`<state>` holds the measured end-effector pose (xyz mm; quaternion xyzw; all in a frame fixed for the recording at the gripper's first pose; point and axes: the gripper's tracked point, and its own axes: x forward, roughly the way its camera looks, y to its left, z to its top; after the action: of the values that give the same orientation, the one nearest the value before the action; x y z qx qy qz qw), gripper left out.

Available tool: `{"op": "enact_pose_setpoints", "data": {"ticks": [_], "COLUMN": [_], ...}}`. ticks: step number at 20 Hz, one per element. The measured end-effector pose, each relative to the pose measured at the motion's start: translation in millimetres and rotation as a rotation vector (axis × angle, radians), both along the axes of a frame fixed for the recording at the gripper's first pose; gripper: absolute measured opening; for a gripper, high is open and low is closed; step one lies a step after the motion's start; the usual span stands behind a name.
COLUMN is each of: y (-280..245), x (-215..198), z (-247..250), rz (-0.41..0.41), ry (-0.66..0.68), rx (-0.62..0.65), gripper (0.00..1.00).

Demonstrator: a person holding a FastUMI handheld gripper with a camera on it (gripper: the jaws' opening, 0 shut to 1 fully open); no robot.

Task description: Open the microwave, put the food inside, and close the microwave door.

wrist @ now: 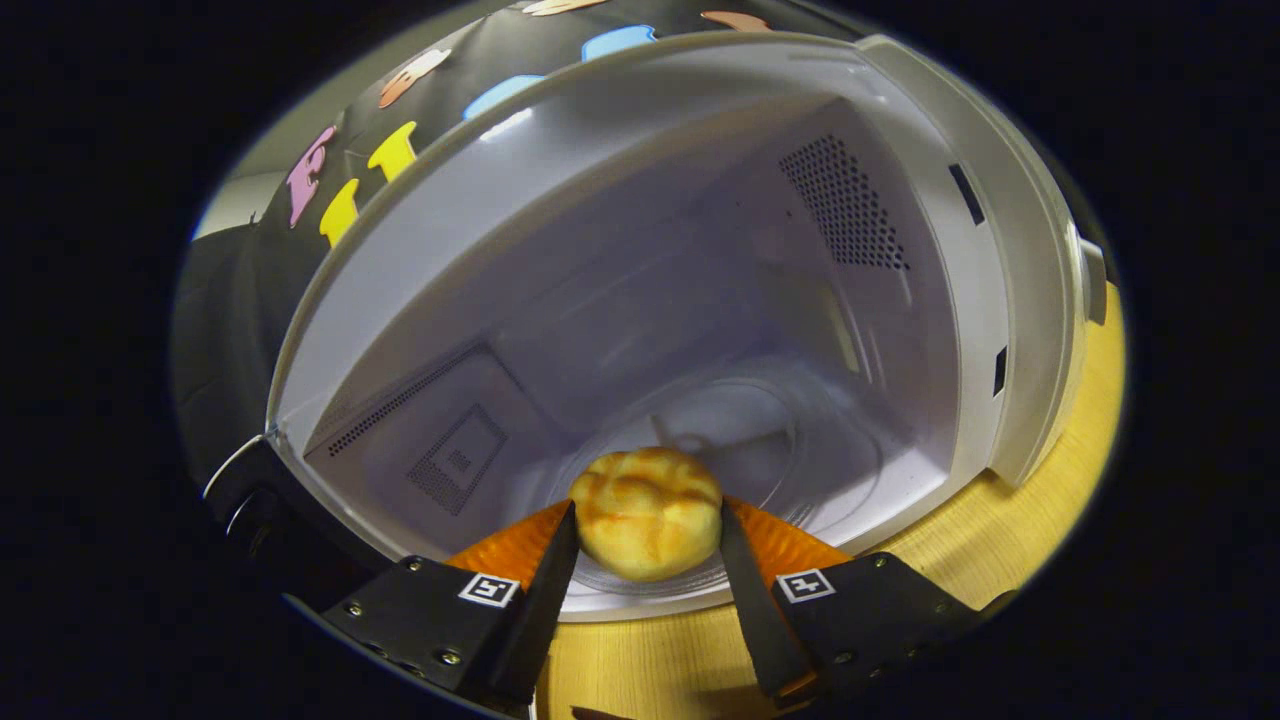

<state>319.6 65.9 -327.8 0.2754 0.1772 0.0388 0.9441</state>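
Jaws: the gripper (648, 545) is closed on the bun (648, 512), 1 finger pressing each side. The bun sits between the fingertips at the near edge of the glass turntable (800, 450), just inside the mouth of the microwave (1020, 250). The cavity stands open; the door itself cannot be made out. The bun is roundish, with no marked long axis. Judgement: the turntable centre lies straight ahead, farther in, so the next move is forward, then release. The desk (1010, 540) lies below.

Wooden tabletop (1010, 540), light with a visible grain, running below and to the right of the fingers. Black cloth booth wall (215, 330) beyond, to their left.
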Motion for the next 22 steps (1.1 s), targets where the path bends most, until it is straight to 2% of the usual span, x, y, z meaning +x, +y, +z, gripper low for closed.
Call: {"op": "enact_pose_setpoints", "data": {"ticks": [3, 6, 8, 11, 17, 22], "y": [-9, 0, -3, 1, 21, 39], "x": [9, 4, 1, -5, -41, -98], "z": [-2, 2, 3, 13, 43, 72], "rz": [-0.037, -0.004, -0.023, -0.020, 0.066, 0.158], "ry": [-0.004, -0.025, -0.029, -0.058, -0.113, -0.182], "rx": [-0.061, -0.049, -0.084, -0.100, -0.152, -0.157], "gripper": [0.86, 0.91, 0.97, 0.97, 0.97, 0.97]}}
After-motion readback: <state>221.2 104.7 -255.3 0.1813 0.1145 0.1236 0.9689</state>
